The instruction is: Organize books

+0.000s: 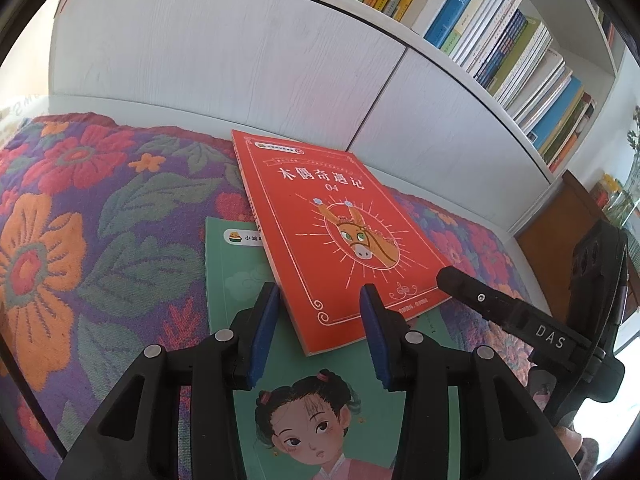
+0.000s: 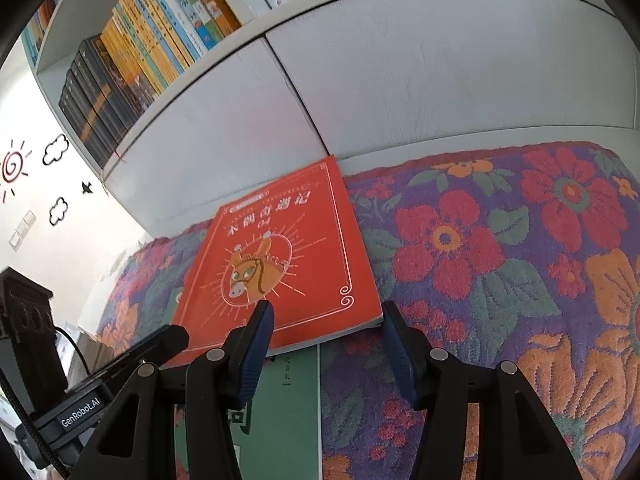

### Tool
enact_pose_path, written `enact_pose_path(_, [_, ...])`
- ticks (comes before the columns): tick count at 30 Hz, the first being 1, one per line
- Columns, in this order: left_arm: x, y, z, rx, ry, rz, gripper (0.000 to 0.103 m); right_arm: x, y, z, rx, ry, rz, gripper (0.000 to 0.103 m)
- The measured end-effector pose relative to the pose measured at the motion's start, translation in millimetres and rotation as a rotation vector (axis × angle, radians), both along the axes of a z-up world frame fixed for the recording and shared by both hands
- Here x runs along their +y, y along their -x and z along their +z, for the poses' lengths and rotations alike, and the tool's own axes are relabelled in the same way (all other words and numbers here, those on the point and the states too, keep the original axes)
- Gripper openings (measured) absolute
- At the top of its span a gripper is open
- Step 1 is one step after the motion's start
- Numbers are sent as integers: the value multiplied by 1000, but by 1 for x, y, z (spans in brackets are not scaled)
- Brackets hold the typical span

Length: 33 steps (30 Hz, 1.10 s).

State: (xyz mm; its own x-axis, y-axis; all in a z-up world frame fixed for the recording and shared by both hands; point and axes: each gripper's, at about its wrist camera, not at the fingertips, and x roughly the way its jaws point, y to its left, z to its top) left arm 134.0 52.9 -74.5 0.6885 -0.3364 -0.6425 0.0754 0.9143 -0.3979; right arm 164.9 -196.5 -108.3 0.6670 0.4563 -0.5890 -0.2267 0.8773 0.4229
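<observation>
A red book (image 1: 336,236) with a donkey on its cover lies flat and askew on a green book (image 1: 236,276) that shows a girl's face. Both rest on a floral cloth (image 1: 80,240). My left gripper (image 1: 319,292) hovers open over the red book's near left corner, blue pads apart and pressing nothing. In the right wrist view my right gripper (image 2: 328,312) stands open over the red book (image 2: 288,256) at its near right corner, with the green book (image 2: 288,392) under it. One of the right gripper's fingers (image 1: 472,292) reaches the red book's right corner.
A white bookcase (image 1: 240,60) with shut lower doors stands right behind the cloth, and rows of upright books (image 1: 500,40) fill its shelf above. Dark wooden furniture (image 1: 560,232) stands at the right. A wall with stickers (image 2: 24,168) shows at the far left.
</observation>
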Motion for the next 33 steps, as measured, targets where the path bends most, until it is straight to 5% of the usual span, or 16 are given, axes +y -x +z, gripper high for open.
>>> enact_pose_path(11, [-5,15,7,26,-22,-56,39,5,10,5,-18,30,41,54])
enact_pose_path(15, [-17,35,9,63,43,-187,38,11,29,6,15,25,83,54])
enact_pose_path(17, [-28,54,14,43,-54,-197,38,16,42,9,33,-13,139,53])
enact_pose_path(19, [-29,67,18,25,-125,-178,38,21,59,14,8,67,120,53])
enact_pose_path(22, [5,63,26,15,-61,-79,38,13,68,20,-23,98,72,53])
enact_pose_path(25, [45,34,28,30,48,27,38,1,56,19,16,0,58,54])
enact_pose_path(31, [58,-5,2,114,153,29,38,8,13,1,104,-87,68,54])
enact_pose_path(33, [44,-7,-6,121,99,11,38,13,5,-7,130,-82,64,54])
